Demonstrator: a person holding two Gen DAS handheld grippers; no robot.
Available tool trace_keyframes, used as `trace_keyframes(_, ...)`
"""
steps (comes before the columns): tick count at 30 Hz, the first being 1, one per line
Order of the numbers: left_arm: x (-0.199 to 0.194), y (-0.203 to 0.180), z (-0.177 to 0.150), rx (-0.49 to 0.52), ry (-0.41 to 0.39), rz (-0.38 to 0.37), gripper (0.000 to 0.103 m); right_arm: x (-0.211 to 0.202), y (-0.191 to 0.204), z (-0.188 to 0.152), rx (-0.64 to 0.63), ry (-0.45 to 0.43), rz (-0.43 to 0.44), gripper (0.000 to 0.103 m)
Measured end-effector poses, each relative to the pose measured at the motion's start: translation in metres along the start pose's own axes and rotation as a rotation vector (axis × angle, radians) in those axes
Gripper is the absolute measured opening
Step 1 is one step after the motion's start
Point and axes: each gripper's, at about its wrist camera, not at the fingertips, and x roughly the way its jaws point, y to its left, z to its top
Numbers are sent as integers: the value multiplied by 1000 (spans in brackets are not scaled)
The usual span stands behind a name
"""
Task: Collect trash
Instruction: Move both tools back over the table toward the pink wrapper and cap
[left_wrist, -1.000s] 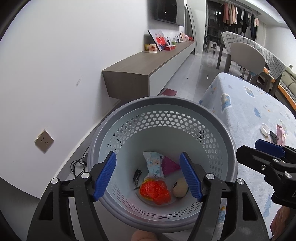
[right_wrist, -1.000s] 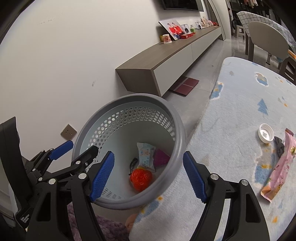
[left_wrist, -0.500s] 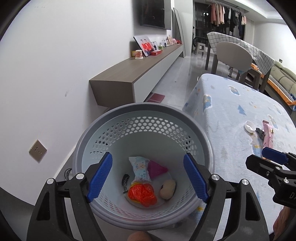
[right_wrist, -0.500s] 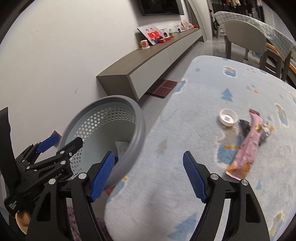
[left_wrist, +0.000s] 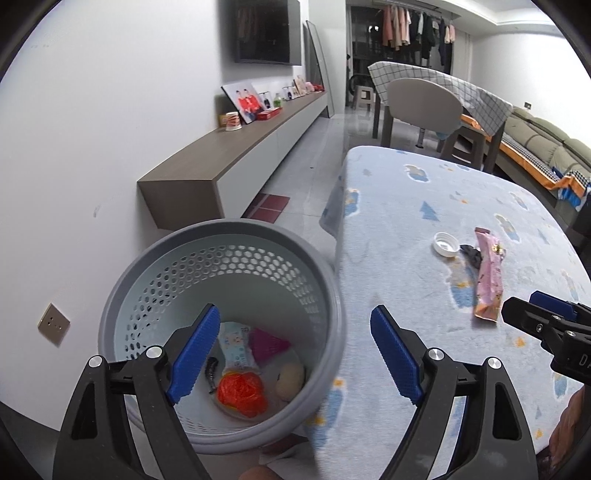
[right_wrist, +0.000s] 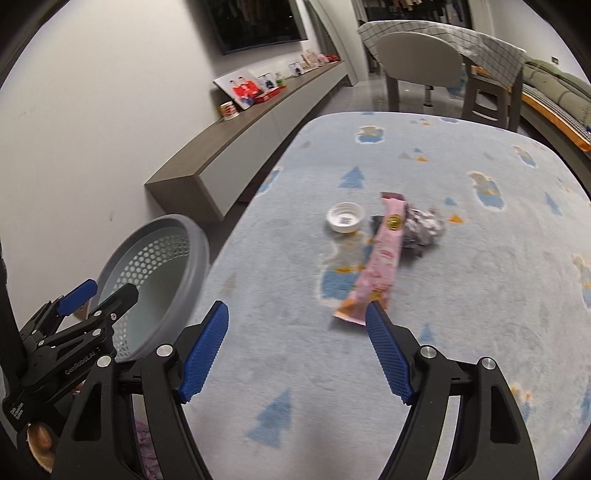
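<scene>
**Both tools swing from basket to the litter still on the surface**

Since a second ago you have swept both tools away from the basket (left_wrist: 221, 325) and toward the blanket-covered surface (right_wrist: 461, 295): your right tool (right_wrist: 297, 350) no longer frames the basket but looks onto the remaining litter, and your left tool (left_wrist: 291, 354) now straddles the basket's rim and the surface edge. The left tool's jaws have spread wider and hold nothing; the right tool is also wide open and empty.

That suggests one drop is done and the next pickup is due. In the basket lie a red crumpled bag (left_wrist: 242, 393), a printed packet (left_wrist: 236, 350), a magenta scrap (left_wrist: 267, 343) and a pale round lump (left_wrist: 290, 380). Left on the surface are a pink wrapper (right_wrist: 380, 262), nearest your right tool, a white cap (right_wrist: 345, 218) just beside it and a dark crumpled wrapper (right_wrist: 423, 227) against its far side.

Beyond, a low cabinet (left_wrist: 236, 162) runs along the white wall, with a chair (left_wrist: 424, 103) and sofa (left_wrist: 546, 144) behind.
</scene>
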Motion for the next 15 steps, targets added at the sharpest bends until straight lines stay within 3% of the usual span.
trace_keyframes(15,3,-42,1,59,0,-41,84,-10,-47,-7,64,-16,-72,73)
